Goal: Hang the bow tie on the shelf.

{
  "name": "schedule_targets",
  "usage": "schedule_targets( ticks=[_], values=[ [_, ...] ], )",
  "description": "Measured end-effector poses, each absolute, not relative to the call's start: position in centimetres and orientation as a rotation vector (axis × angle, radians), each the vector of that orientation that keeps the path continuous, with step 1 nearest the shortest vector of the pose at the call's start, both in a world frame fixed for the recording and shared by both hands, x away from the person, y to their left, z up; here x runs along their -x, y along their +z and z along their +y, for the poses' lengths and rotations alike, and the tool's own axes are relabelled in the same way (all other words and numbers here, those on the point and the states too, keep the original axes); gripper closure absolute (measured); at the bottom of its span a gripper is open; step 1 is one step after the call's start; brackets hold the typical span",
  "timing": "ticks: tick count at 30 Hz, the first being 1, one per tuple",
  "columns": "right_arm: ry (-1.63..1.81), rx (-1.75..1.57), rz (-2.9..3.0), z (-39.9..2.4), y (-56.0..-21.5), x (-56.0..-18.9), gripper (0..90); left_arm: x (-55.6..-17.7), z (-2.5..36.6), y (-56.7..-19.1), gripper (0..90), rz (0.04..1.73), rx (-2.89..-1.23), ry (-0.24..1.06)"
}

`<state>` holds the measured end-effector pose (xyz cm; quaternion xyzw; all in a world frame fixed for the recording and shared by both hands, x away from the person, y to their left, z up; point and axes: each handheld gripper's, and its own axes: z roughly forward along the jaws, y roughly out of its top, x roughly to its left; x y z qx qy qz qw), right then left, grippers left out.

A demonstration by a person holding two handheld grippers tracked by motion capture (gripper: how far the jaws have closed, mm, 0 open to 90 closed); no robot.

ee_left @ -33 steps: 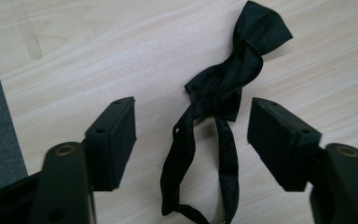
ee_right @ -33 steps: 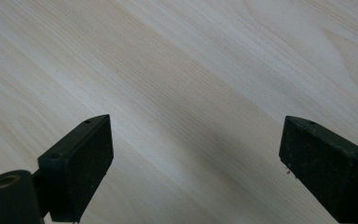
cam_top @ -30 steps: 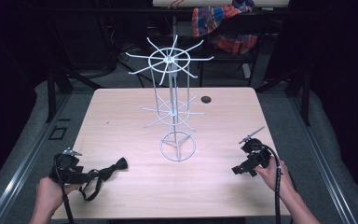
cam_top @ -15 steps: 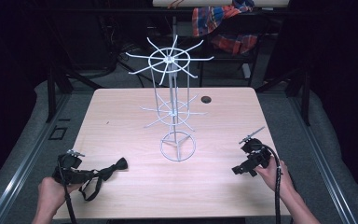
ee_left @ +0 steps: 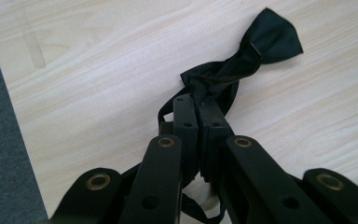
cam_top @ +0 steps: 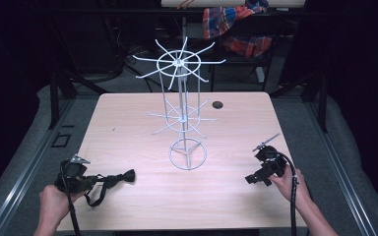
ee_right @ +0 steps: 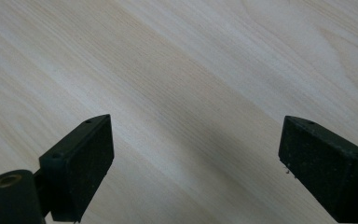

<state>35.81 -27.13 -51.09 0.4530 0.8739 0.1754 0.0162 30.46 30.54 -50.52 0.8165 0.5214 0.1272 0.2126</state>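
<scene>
My left hand-held gripper (ee_left: 198, 109) has just been closing, and now its jaws are pinched tight on the black bow tie (ee_left: 256, 51), right at the bunched middle where the strap gathers. The bow tie lies on the worktop (cam_top: 142, 123) near my left front corner, one flared wing pointing toward the white wire rack (cam_top: 182, 105) in the centre, the strap looping back under the jaws. My right hand-held gripper (ee_right: 193, 172) hangs with its jaws spread wide over bare wood, holding nothing, well apart from the rack's base ring. Here is what worries me: I have cloth, not anything stiff, so if the pinch sits only on a fold, the tie could slide out as I lift. The loose strap loop dangles under my left hand (cam_top: 54, 204) and could drag on the worktop or snag one of the lower prongs before I want it to. The rack looks light and tall, so I judge a tug on a caught strap could tip or spin it. I would bring the free right one in to steady things.
</scene>
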Motion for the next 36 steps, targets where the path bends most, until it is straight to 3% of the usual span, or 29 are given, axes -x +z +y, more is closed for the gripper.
schedule_targets(
  ticks=[36],
  values=[
    [0.579, -1.441, 2.681, -27.1, -51.2, -35.7, 9.9, -29.3, 27.4, -45.2, 88.7, 1.231, -2.217, 0.575]
  ],
)
